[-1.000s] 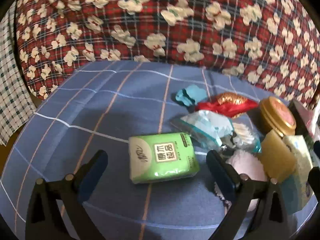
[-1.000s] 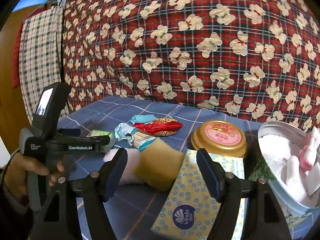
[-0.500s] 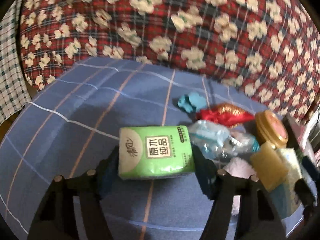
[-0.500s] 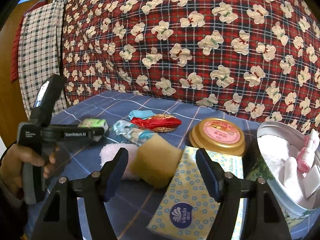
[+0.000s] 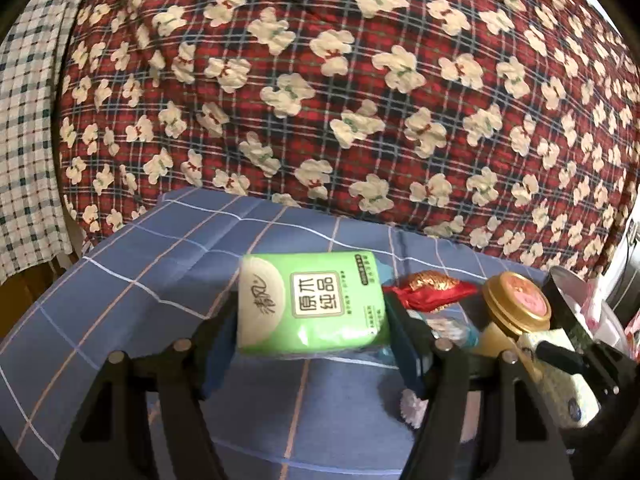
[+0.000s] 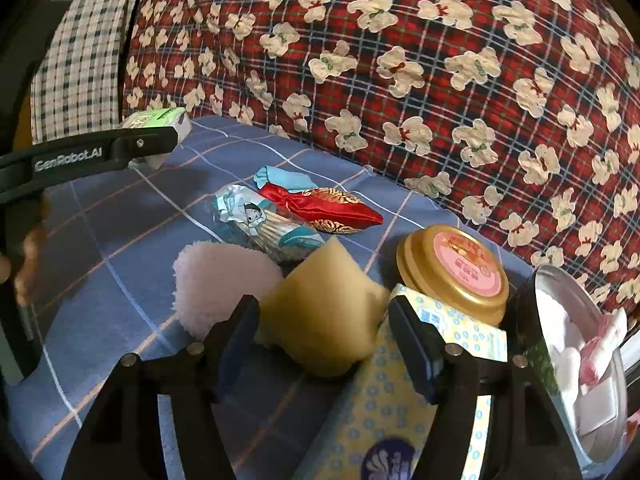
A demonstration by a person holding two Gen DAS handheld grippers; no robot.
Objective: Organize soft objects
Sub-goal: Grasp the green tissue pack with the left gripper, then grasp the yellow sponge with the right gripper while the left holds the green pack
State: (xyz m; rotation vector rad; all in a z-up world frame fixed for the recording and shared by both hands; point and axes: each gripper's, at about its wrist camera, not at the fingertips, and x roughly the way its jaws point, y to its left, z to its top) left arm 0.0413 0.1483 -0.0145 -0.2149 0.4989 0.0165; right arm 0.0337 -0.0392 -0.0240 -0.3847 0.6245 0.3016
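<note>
Left wrist view: the left gripper (image 5: 310,340) pinches the green tissue pack (image 5: 312,304) across its long axis, lifted clear of the blue checked sheet (image 5: 132,280). Right wrist view: the right gripper (image 6: 324,332), jaws just closing, straddles the yellow sponge (image 6: 320,316) dead ahead, pads apparently not yet pressing, near the sheet's right edge.

The left hand-held gripper (image 5: 312,344) had the green tissue pack (image 5: 310,304) pinched between both pads, lifted off the blue checked sheet (image 5: 132,300). Over at 3 o'clock sat a red satin pouch (image 5: 430,294) and a gold-lidded jar (image 5: 516,304), with the teddy-print quilt (image 5: 340,92) filling 12 o'clock.
</note>
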